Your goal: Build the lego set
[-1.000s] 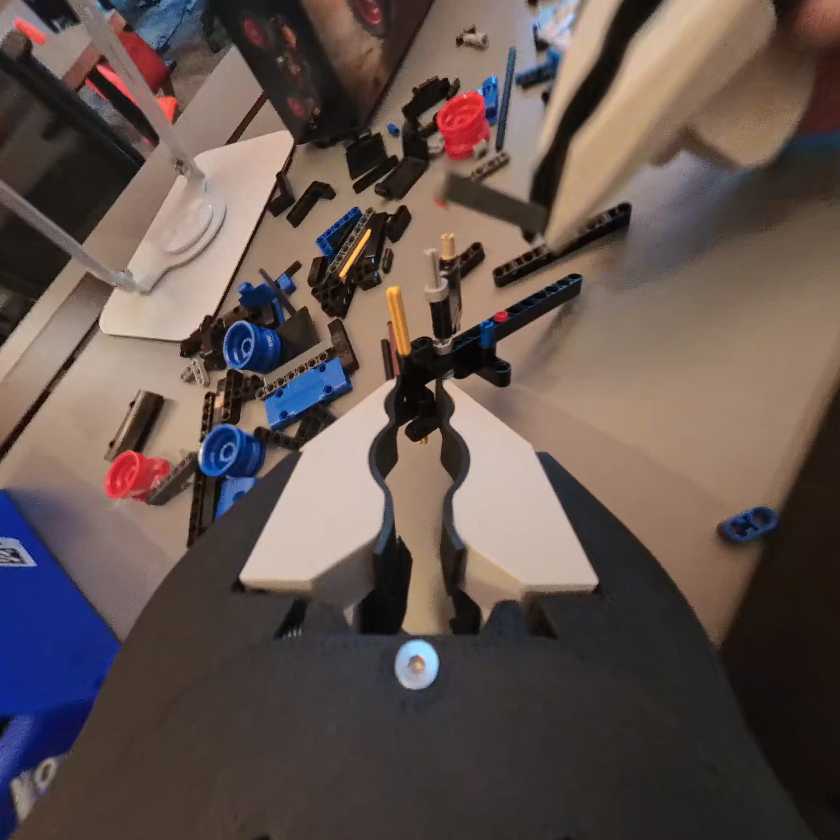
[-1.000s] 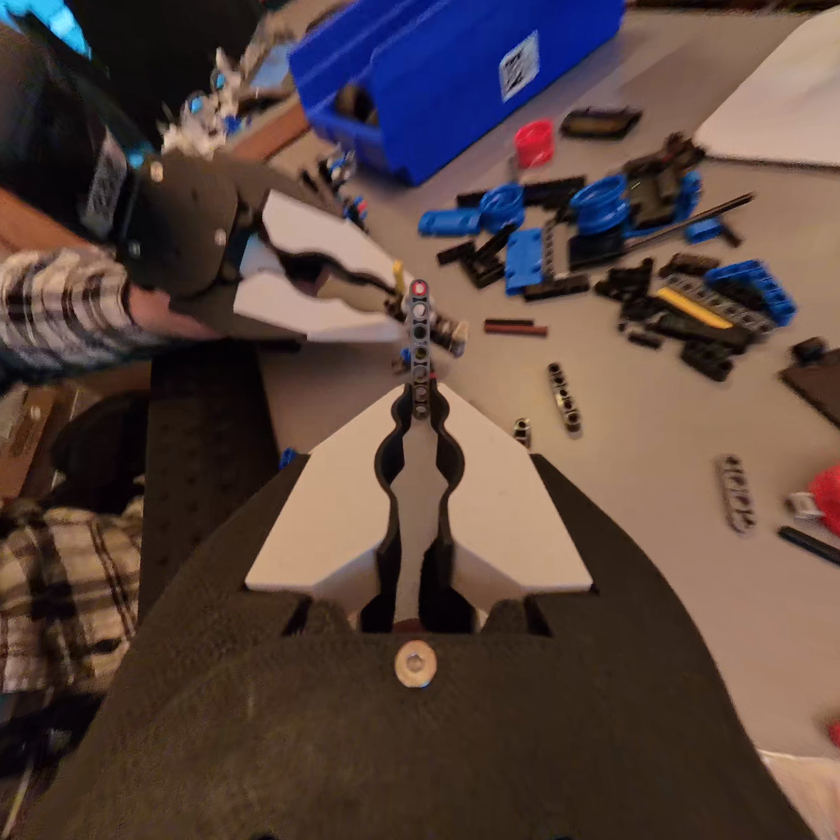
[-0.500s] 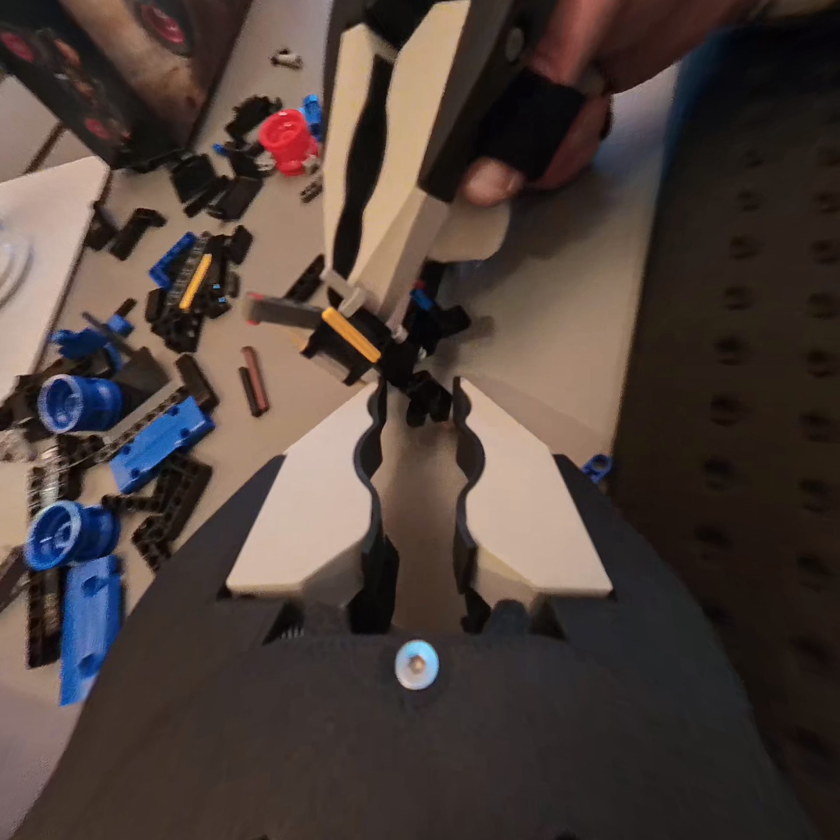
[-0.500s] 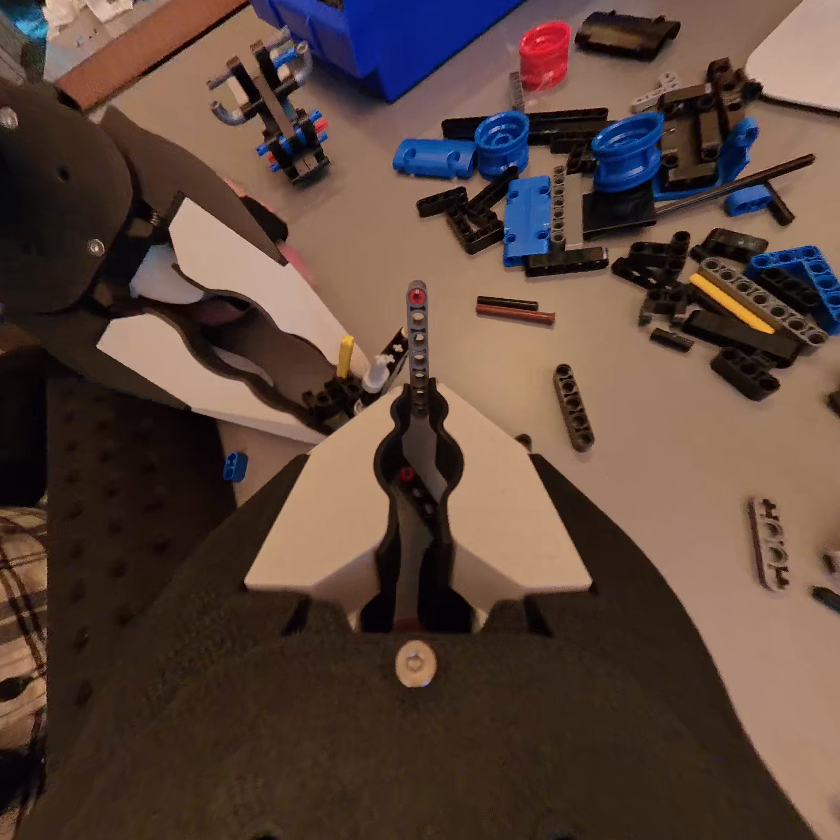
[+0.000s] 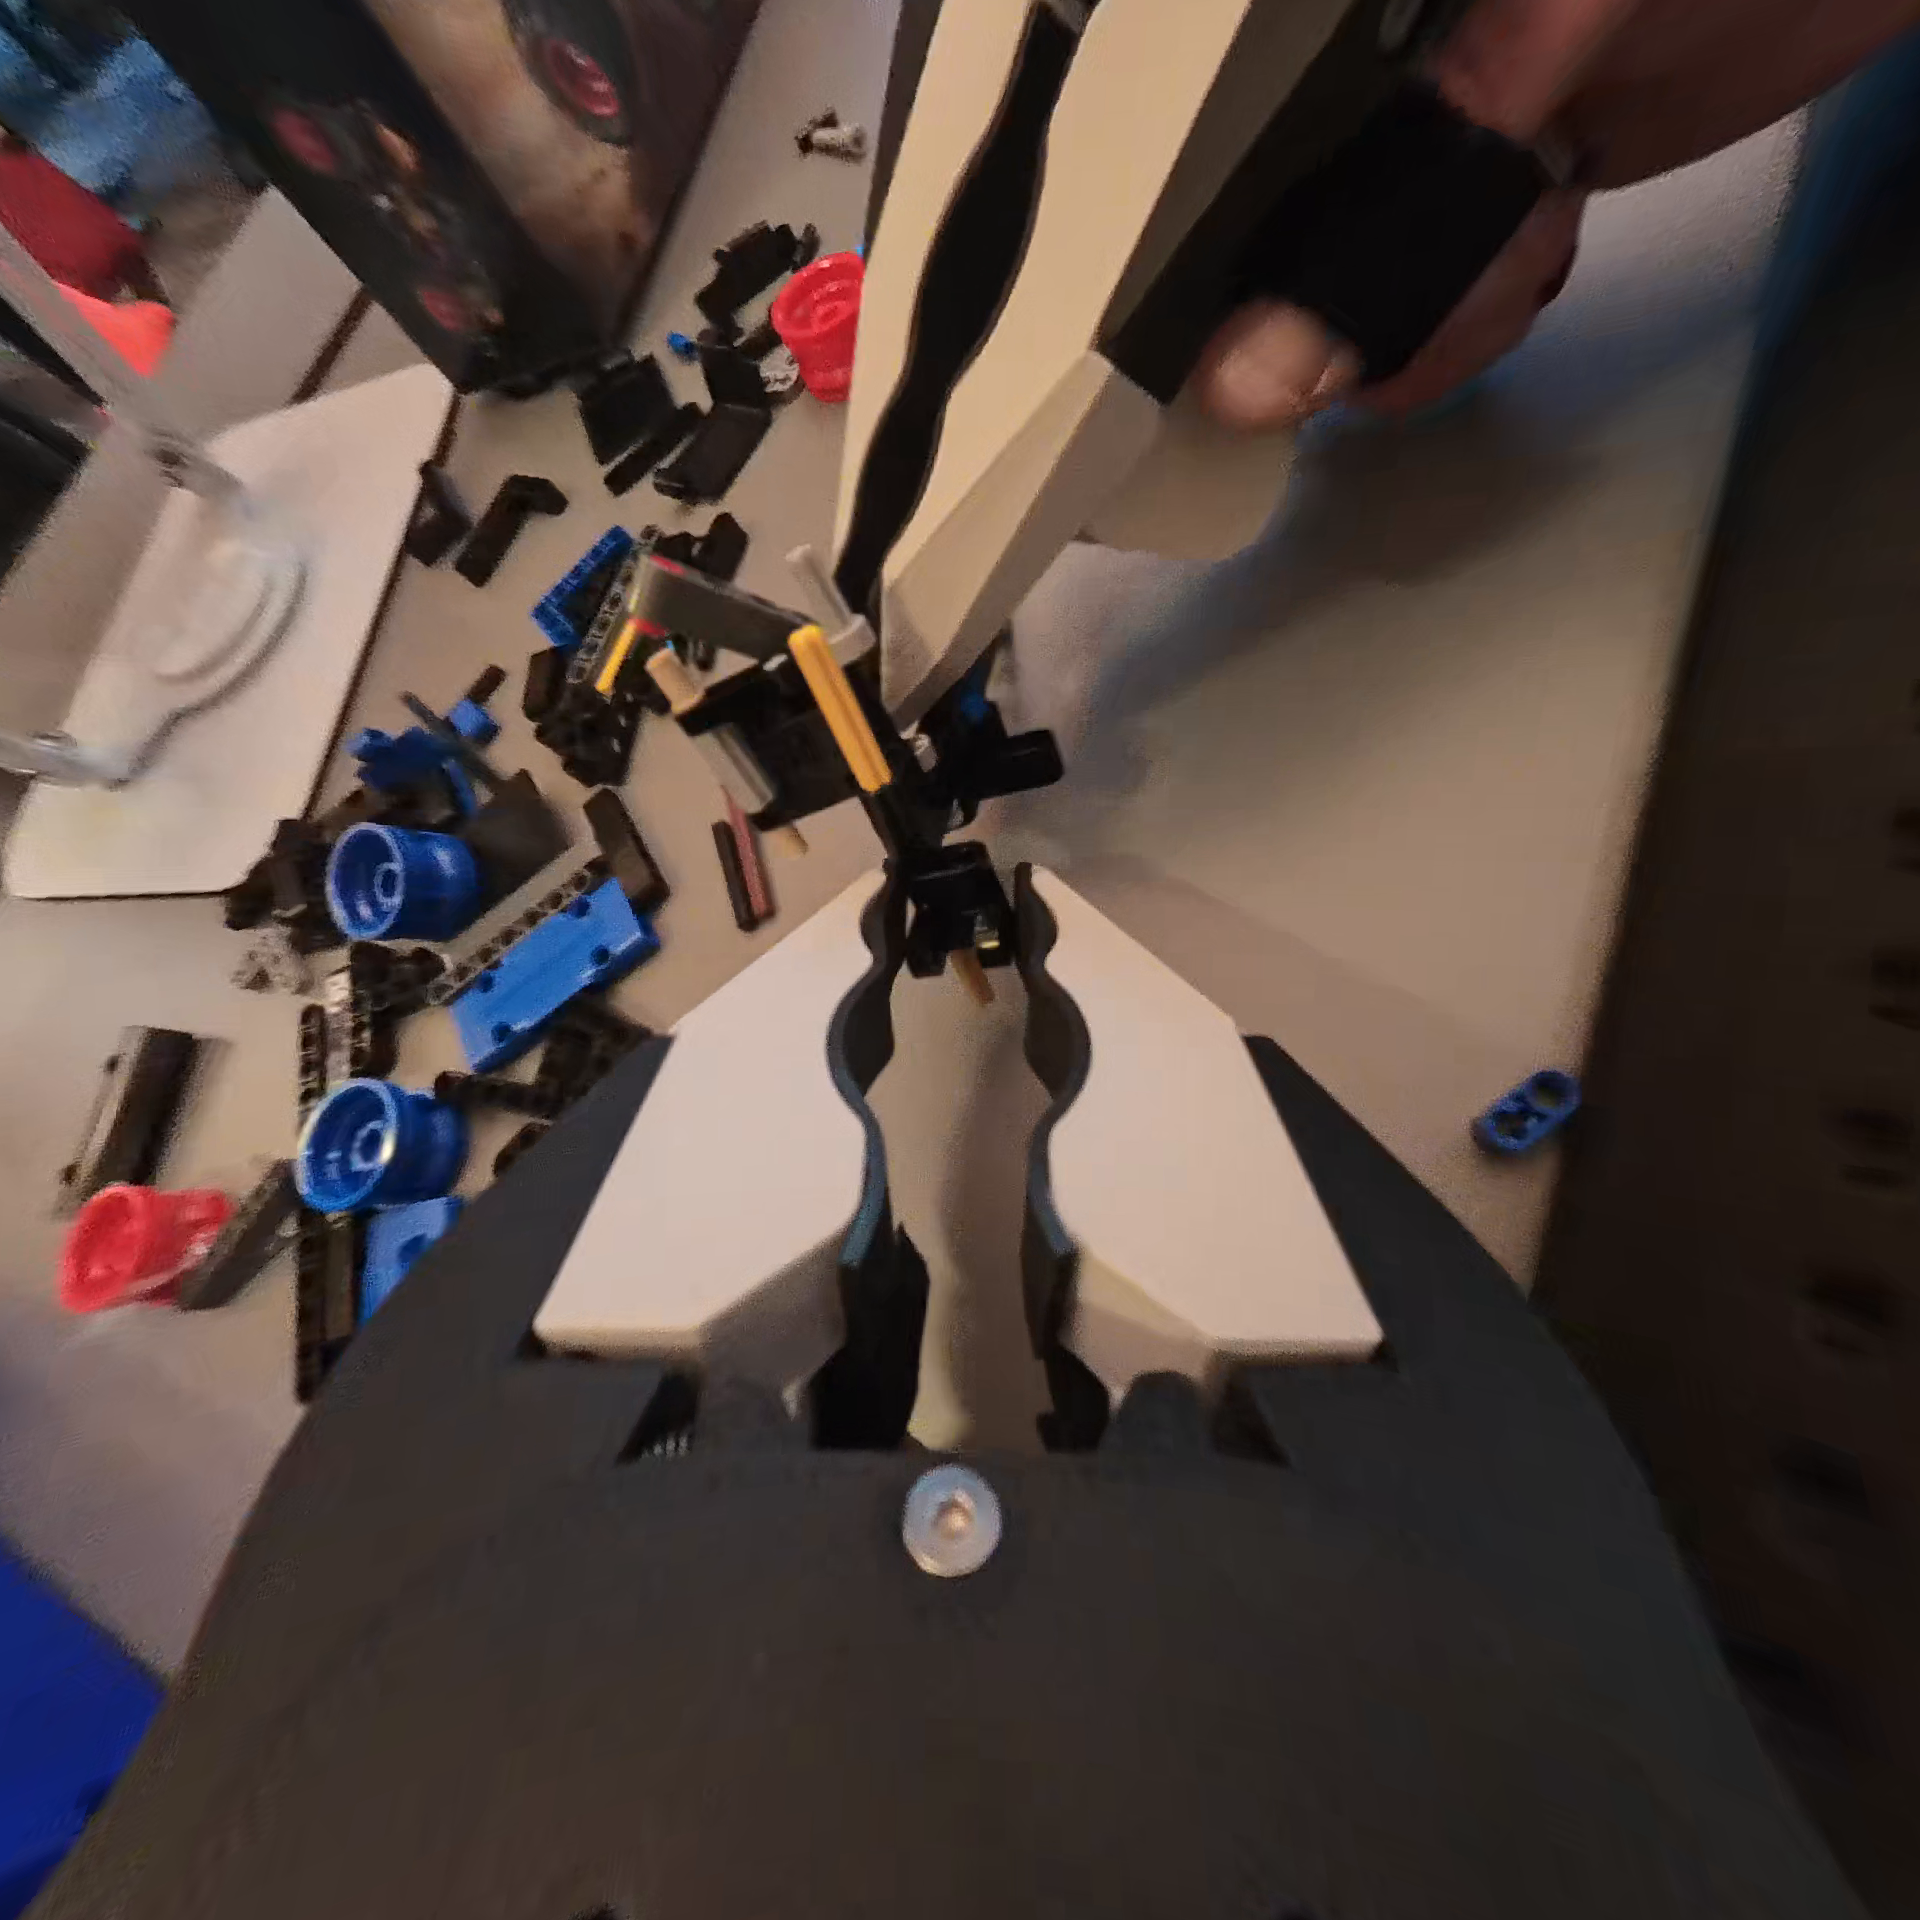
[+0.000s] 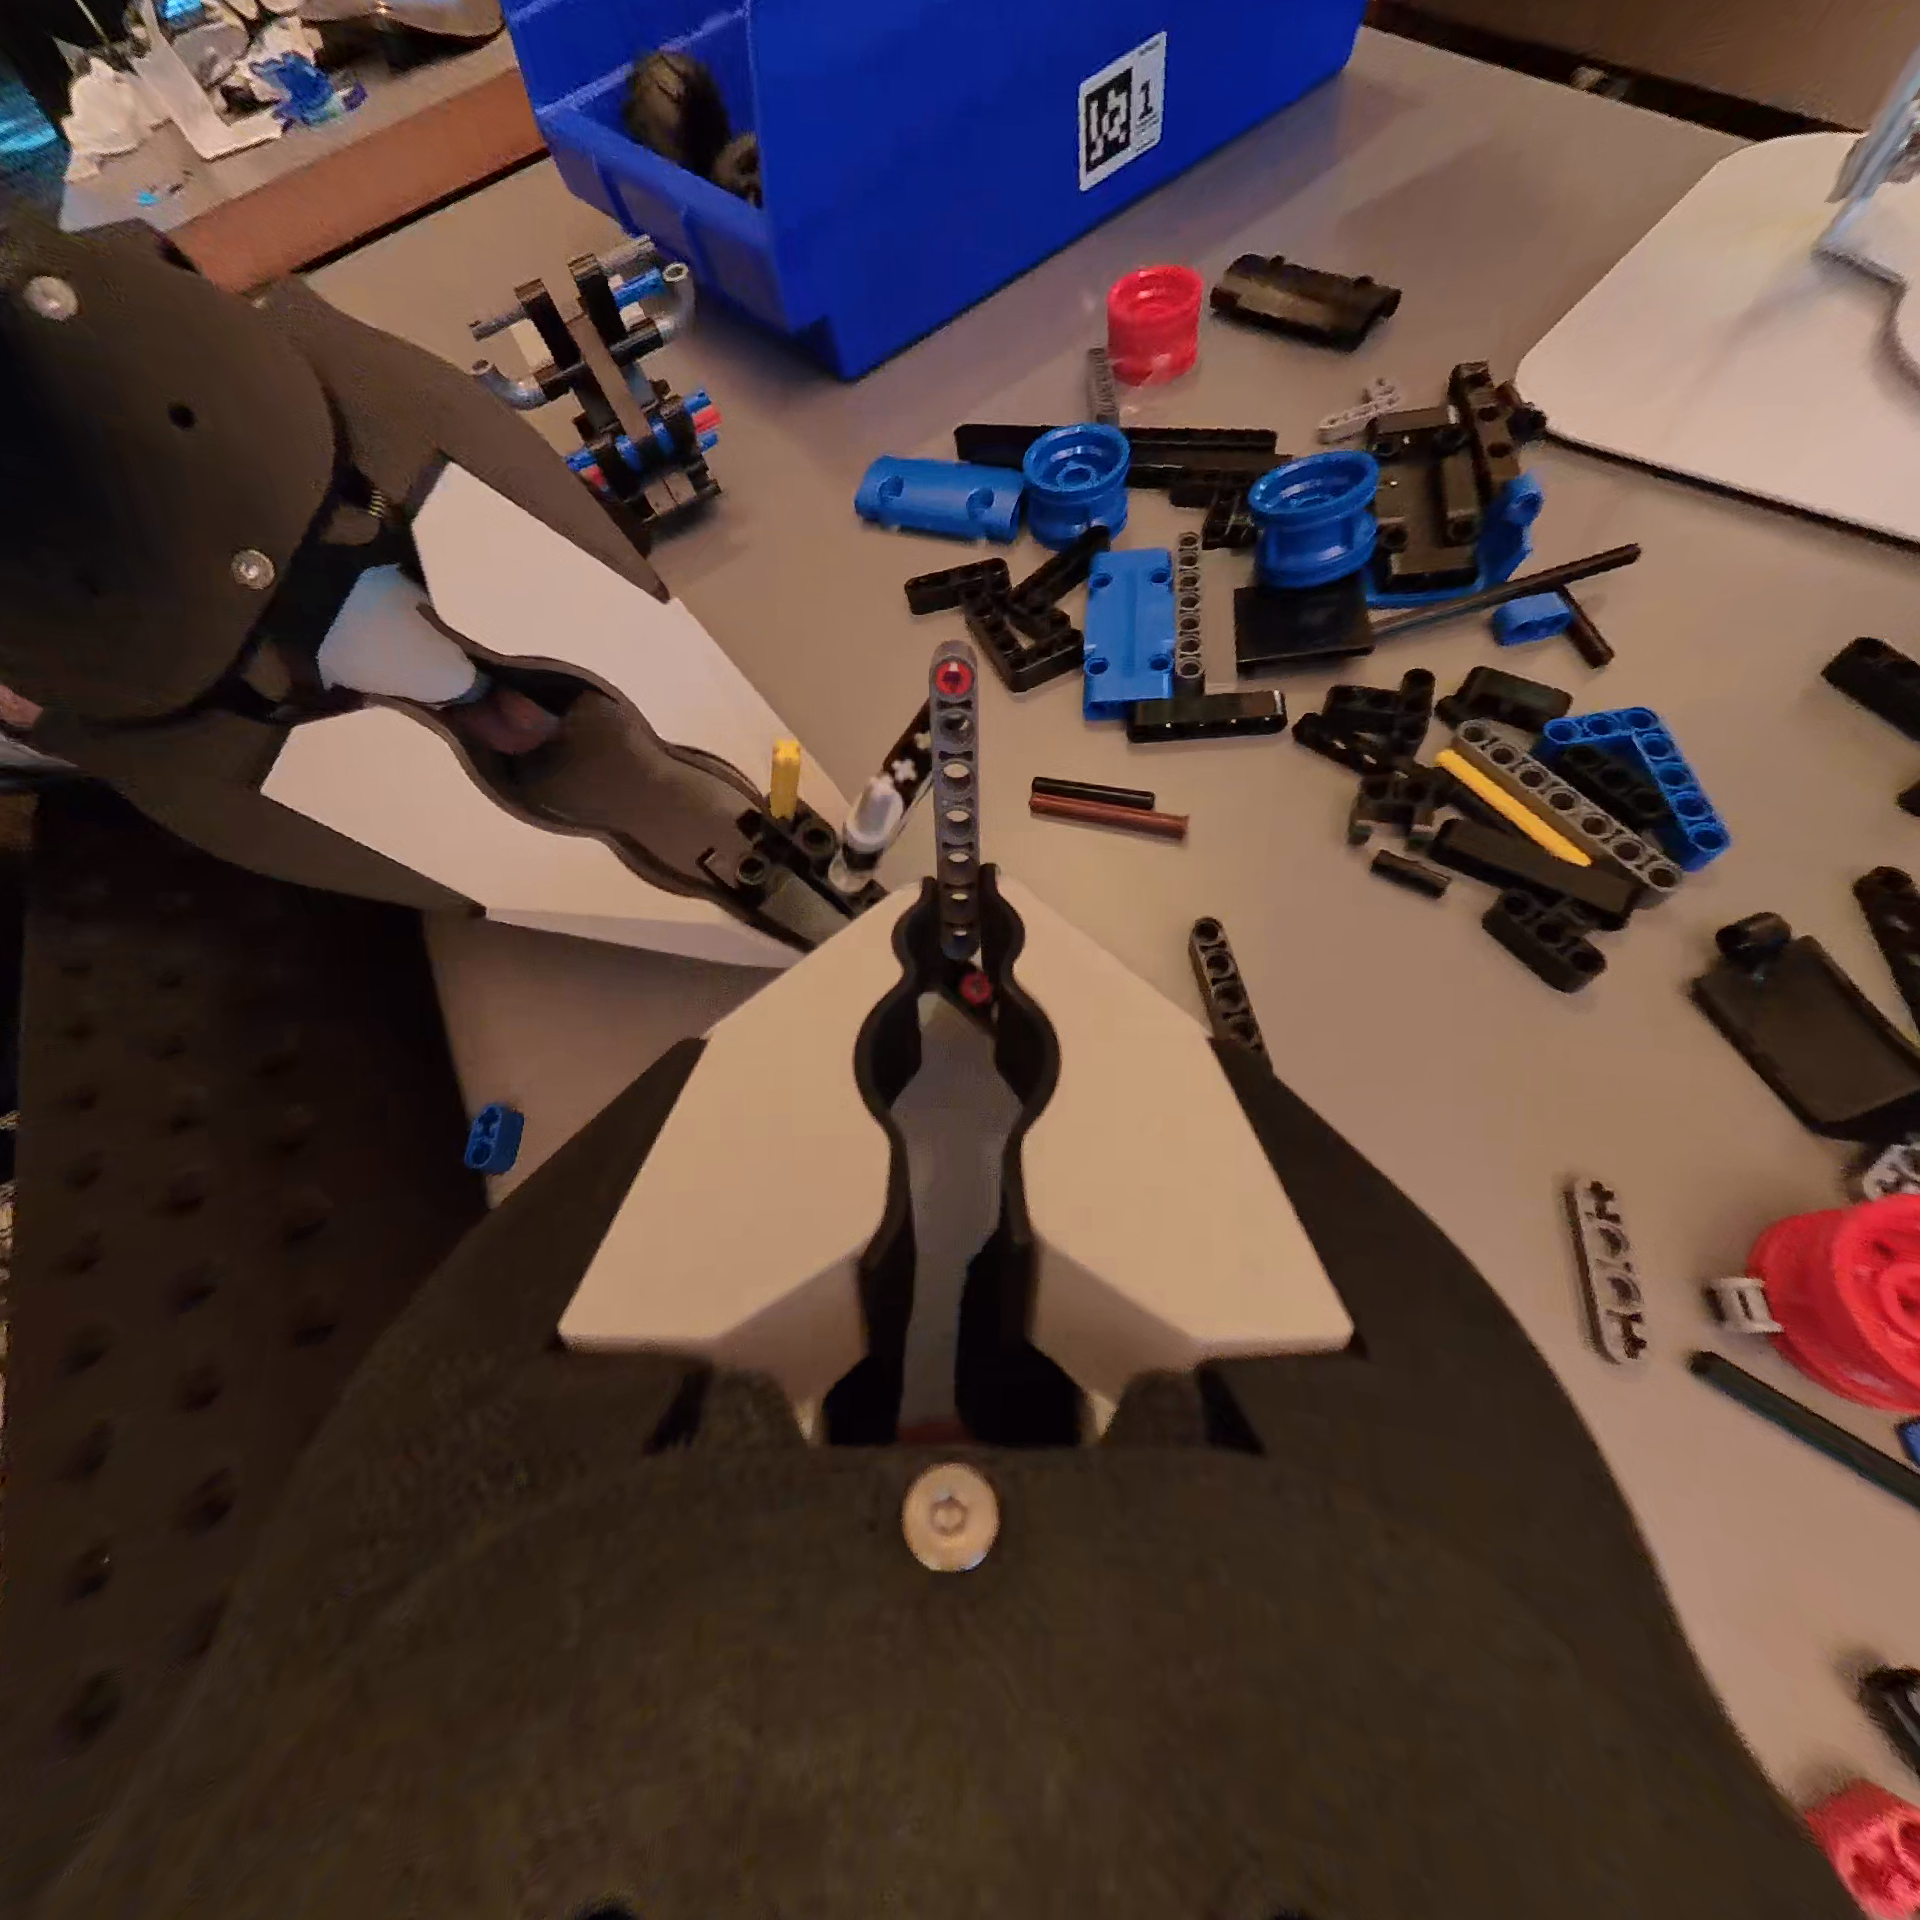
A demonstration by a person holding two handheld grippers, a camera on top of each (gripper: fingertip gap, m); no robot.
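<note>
My left gripper [image 5: 951, 904] is shut on the black stub of a small Lego assembly [image 5: 790, 727]. The assembly is black with a yellow axle [image 5: 836, 707] and is held above the grey table. My right gripper [image 6: 954, 914] is shut on a long grey beam [image 6: 954, 790] with red pins, standing upright. In the left wrist view the right gripper [image 5: 883, 665] comes down from above, and its grey beam [image 5: 717, 613] lies against the assembly's far side. In the right wrist view the left gripper [image 6: 800, 883] and assembly [image 6: 800, 842] sit just left of the beam.
Loose parts cover the table: blue wheels [image 6: 1314, 514], red wheels [image 6: 1153, 322], black and blue beams [image 6: 1127, 629]. A second sub-assembly [image 6: 613, 395] stands by a blue bin [image 6: 935, 156]. A white stand base [image 5: 197, 644] and dark box [image 5: 468, 156] stand behind. A small blue connector [image 5: 1527, 1112] lies at the table's edge. The grippers are tip to tip, or close to it.
The two grippers have closed in on each other. The grey beam, apart from the assembly a second ago, now sits against it. The assembly has tilted over to the left.
</note>
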